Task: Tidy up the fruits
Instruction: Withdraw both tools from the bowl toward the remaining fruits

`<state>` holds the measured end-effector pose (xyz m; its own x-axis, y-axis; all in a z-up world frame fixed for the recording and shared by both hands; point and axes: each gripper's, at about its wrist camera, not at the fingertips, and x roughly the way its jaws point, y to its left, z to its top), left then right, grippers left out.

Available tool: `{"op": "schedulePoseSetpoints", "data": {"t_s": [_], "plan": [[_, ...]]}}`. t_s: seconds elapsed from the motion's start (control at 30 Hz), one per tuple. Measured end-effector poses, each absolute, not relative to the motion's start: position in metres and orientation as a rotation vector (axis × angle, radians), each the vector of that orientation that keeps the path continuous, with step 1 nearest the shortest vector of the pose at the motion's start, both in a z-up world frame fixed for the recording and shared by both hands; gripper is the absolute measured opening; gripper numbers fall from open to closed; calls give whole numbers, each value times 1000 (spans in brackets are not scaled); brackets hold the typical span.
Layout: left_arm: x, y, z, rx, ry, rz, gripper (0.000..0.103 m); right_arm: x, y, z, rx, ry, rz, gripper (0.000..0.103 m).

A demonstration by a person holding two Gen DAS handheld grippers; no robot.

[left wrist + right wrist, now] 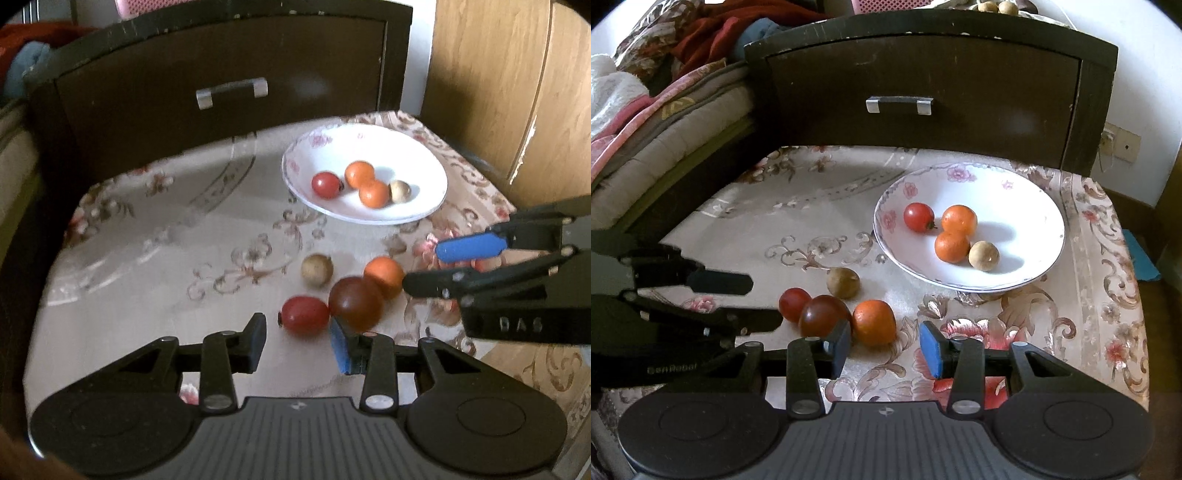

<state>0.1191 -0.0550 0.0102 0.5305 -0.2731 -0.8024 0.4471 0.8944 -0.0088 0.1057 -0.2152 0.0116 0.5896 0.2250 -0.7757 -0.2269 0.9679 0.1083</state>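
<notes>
My left claw (299, 341) is wide apart, low over a red tomato (305, 315). My right claw (884, 347) is apart too, near an orange (874, 322). Four fruits lie on the flowery surface (1100, 295); four more sit in the white plate (1027, 199).

The surface (746, 229) is covered by a cream cloth patterned with brown scrolls and pink flowers. The plate (1027, 192) is white, edged with pink blossoms. On it, a red tomato (918, 217), two orange fruits (959, 220) and a tan round fruit (983, 255) are seen. On the cloth, a red tomato (305, 315), a dark reddish-brown tomato (355, 303), an orange fruit (384, 276) and a beige-brown one (317, 270) are seen. Each black gripper (884, 345) is fitted with blue pads (931, 349). The drawer (923, 92) is dark brown with a silver-ended handle (899, 104).
</notes>
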Motion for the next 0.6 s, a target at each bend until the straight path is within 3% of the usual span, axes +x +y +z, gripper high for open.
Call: {"op": "schedulePoseSetpoints", "data": {"t_s": [0.6], "plan": [[121,-61,-4,199,961,-506,47,122,-212,-2,17,933,301,38]]}}
